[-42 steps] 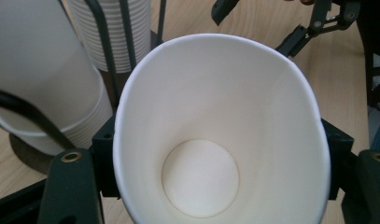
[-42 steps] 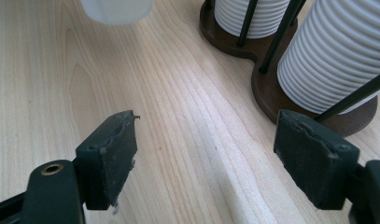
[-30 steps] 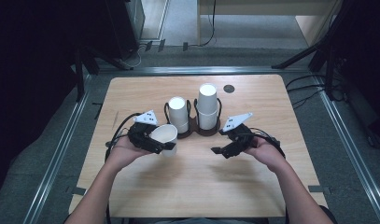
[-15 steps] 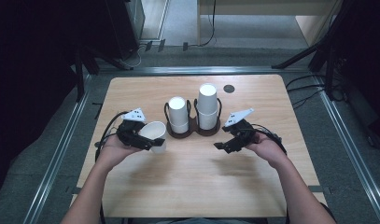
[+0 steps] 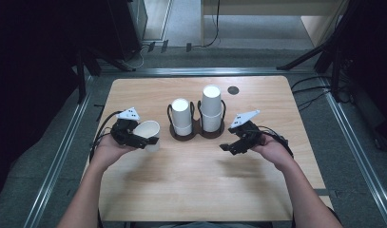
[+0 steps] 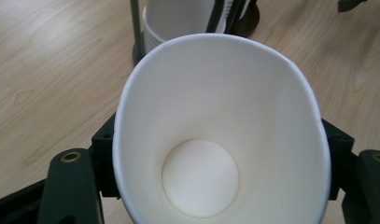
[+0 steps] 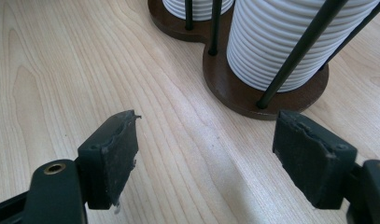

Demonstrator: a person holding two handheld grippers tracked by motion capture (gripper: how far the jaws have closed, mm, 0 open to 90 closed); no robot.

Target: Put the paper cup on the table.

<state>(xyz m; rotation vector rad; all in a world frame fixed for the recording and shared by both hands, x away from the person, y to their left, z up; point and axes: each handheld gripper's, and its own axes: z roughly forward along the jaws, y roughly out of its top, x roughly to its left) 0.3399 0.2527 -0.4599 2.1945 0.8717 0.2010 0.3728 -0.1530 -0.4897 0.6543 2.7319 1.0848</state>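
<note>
Holding a white paper cup [image 5: 148,132] by its side wall, the left gripper [image 5: 142,139] carries it just above the worktop [image 5: 191,190], left of the wooden cup holder [image 5: 197,133]. In the left gripper view the cup's [image 6: 220,135] mouth faces the camera and its rim is squeezed from round into an oval between the jaws, so the paper is judged thin, light and easily crushed. A gentle grip partway down the wall, where the cone is stiffer than at the rim, would likely deform it less. The smooth wall may slip if the hold loosens.

The right gripper [image 5: 231,148] stands wide with nothing between its jaws, hovering near the holder's right stack of cups [image 5: 211,108]; the right gripper view shows that stack's [image 7: 290,42] ribbed rims tightly nested.

No brand, label or writing can be read on the cups or the holder.
</note>
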